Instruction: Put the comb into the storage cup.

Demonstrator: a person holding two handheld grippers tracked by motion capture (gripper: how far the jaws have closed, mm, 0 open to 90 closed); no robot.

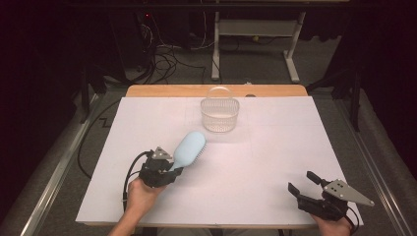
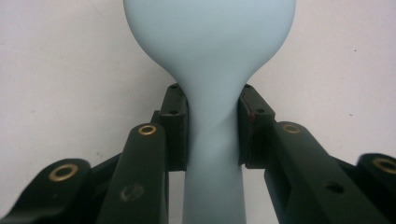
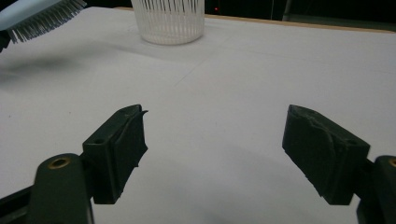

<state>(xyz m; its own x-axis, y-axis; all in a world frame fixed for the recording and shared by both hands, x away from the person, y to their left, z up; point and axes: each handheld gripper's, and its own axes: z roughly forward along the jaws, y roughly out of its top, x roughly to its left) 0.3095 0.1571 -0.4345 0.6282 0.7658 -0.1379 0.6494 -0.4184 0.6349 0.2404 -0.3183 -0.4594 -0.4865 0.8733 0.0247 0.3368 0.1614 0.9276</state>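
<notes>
My left gripper [image 2: 212, 126] clamps the pale blue hairbrush [image 1: 189, 147] by its unmarked handle; my right gripper [image 3: 215, 154] gapes wide, empty; the white basket [image 1: 220, 114] bears no lettering.

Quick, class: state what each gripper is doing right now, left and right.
Left gripper: closed on the handle of the light blue hairbrush.
Right gripper: open, holding nothing, low over the white table.

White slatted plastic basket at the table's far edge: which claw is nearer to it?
Left. The left claw sits nearer the basket; the right claw sits at the near-right corner.
</notes>
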